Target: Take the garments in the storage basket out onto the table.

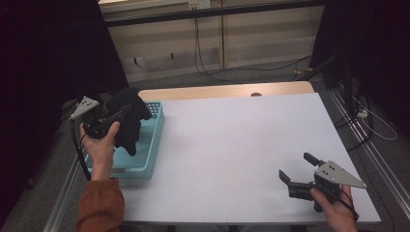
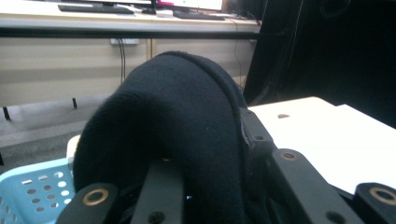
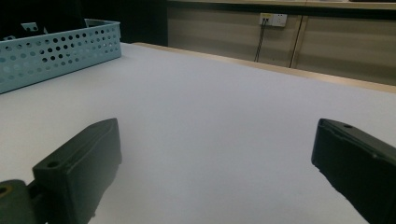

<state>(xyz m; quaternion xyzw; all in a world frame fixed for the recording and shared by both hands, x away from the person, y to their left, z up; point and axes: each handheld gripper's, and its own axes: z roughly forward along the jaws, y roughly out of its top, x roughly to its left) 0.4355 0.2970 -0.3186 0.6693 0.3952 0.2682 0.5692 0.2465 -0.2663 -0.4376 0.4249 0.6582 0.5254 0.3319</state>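
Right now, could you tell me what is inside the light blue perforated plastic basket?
A black knitted cloth, gripped by the left gripper, hangs over the light blue perforated plastic basket. The cloth and the person's hand cover much of the floor, so anything beneath is hidden.

Rust-orange sleeve (image 1: 100,205), black tongs (image 1: 298,167), grey plates

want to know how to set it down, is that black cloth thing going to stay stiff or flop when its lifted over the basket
Probably floppy: the black cloth droops over the left hand-held gripper and hangs toward the blue basket. It looks like soft knit, so likely light and not slippery. It will probably crumple when released rather than roll.
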